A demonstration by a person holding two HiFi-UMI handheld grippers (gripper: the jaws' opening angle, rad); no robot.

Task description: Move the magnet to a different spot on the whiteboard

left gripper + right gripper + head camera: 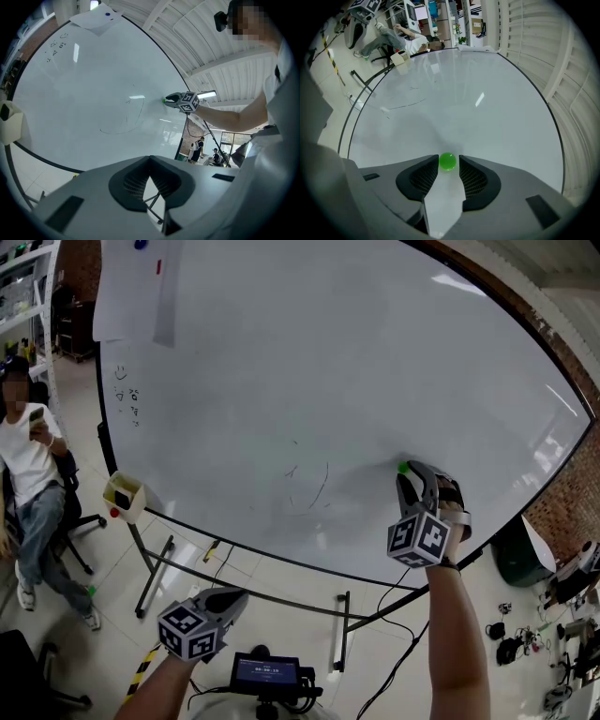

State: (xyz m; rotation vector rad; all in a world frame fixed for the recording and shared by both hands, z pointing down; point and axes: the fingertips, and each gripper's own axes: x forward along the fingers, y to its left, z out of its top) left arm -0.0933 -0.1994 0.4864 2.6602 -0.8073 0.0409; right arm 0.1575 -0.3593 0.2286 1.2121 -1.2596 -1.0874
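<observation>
A small green ball magnet (403,467) sticks to the whiteboard (309,381) near its lower right edge. My right gripper (413,476) points at the board with the magnet (447,161) between its two jaw tips. A thin gap shows beside the magnet, so the jaws stand open around it. From the left gripper view, the right gripper (179,100) and the magnet (164,100) show at the board's right side. My left gripper (223,600) hangs low below the board, away from it. Its tips (150,158) meet, with nothing between them.
A person sits on a chair (28,460) at the left. A pale box (124,495) hangs at the board's lower left corner. A paper sheet (127,296) is pinned at the top left. The stand's legs (155,573) run below, and floor clutter (553,634) lies at the right.
</observation>
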